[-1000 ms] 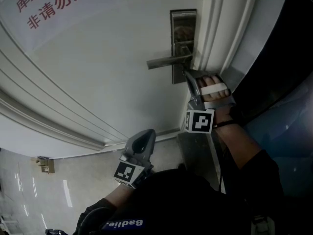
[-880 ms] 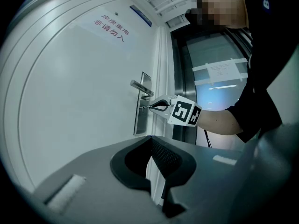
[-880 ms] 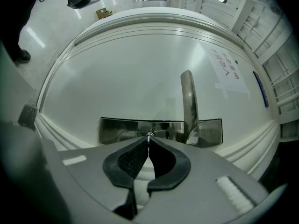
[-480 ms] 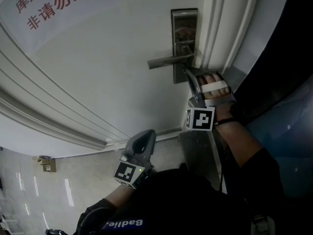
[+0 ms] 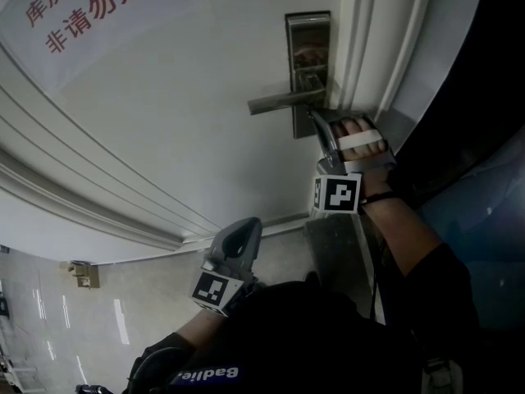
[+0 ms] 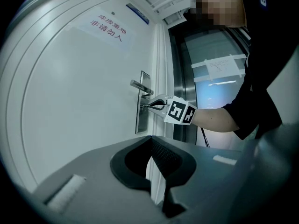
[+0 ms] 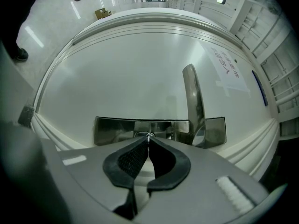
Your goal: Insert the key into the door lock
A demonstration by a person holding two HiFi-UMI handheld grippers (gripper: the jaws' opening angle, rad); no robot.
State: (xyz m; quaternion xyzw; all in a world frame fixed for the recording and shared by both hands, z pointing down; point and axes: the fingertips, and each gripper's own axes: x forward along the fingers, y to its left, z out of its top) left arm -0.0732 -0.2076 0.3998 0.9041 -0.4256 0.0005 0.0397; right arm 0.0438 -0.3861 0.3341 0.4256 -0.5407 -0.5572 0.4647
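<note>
A steel lock plate [image 5: 308, 71] with a lever handle [image 5: 279, 103] is fixed to the white door [image 5: 164, 113]. My right gripper [image 5: 315, 122] points at the plate's lower end, just below the handle. In the right gripper view the right gripper [image 7: 149, 139] is shut on a thin metal key [image 7: 149, 135], whose tip meets the keyhole in the lock plate [image 7: 117, 130] left of the handle [image 7: 192, 101]. The left gripper view shows the right gripper [image 6: 150, 106] at the lock plate [image 6: 140, 118]. My left gripper [image 5: 239, 238] hangs back, low and away from the door; the left gripper [image 6: 150, 140] is shut and empty.
A paper notice with red characters [image 5: 82, 6] hangs on the door, up and to the left. The door frame [image 5: 369, 48] runs right beside the lock, with a dark glass panel [image 5: 484, 187] past it. Pale floor tiles [image 5: 49, 327] and a small doorstop [image 5: 82, 275] lie at lower left.
</note>
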